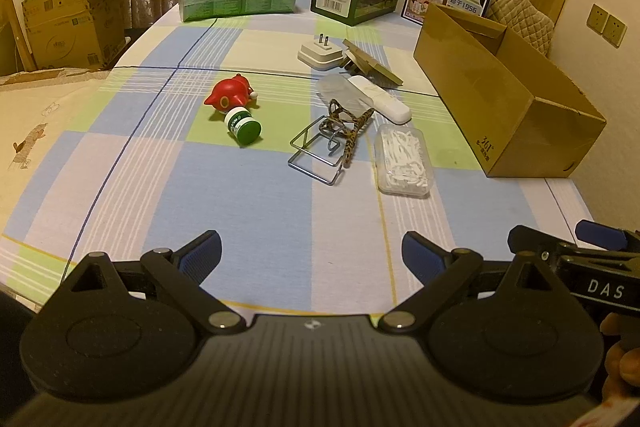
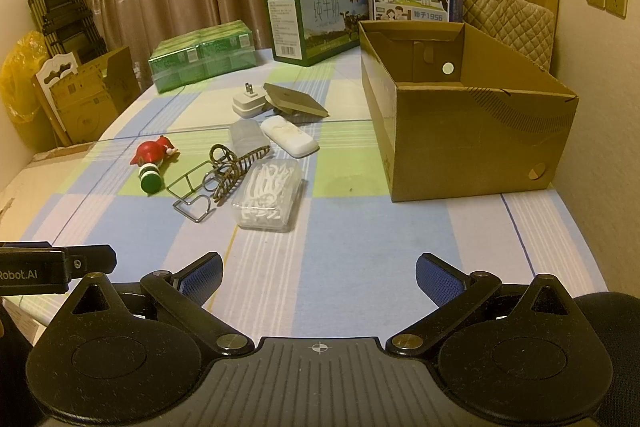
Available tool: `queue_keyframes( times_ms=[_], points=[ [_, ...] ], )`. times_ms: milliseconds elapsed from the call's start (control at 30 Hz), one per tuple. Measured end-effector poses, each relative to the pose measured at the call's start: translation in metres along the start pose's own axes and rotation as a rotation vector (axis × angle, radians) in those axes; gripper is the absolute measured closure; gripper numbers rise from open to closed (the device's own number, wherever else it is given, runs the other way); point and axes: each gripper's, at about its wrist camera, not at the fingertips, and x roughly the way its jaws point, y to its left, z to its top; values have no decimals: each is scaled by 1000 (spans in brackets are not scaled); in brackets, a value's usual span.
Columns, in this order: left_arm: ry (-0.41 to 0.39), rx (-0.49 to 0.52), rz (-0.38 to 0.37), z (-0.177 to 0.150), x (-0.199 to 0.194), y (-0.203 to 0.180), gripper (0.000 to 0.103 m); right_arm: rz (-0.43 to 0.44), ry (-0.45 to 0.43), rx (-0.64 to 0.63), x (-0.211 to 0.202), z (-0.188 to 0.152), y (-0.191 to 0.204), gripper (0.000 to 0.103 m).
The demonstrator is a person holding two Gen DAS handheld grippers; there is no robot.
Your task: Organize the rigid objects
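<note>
The left gripper (image 1: pixel 312 255) and right gripper (image 2: pixel 319 277) hovered low over the near edge of the checked tabletop (image 2: pixel 340 267), each with jaws spread wide and nothing held. Beyond them, from left to right: a red toy figure (image 1: pixel 230 94) touched a green-capped bottle (image 1: pixel 243 125) lying on its side; a bent wire stand (image 1: pixel 318 153) lay tangled with a leopard-print hair claw (image 1: pixel 352 125); a clear box of white floss picks (image 1: pixel 403 159) sat just beside them. Behind this cluster lay a frosted case (image 2: pixel 246 135), a white oblong device (image 2: pixel 289 137), a white plug adapter (image 2: pixel 249 101) and a tan wall-socket plate (image 2: pixel 294 101) — all well apart from the grippers. At right stood an open cardboard box (image 2: pixel 472 143), its visible interior bare.
</note>
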Motion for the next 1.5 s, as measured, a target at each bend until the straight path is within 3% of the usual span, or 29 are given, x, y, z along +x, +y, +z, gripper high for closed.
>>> queue_keyframes(
  times_ms=[900,1267,1500],
  points=[
    [1,-15,-41,8,-3,1,9,-11,7,10,-2,2,-7,2],
    [-20,18,-26,25,5,8,9,5,0,20,3,14,-2,2],
    [-62,91,1,48,17,18,9,9,1,9,19,25,3,2]
  ],
)
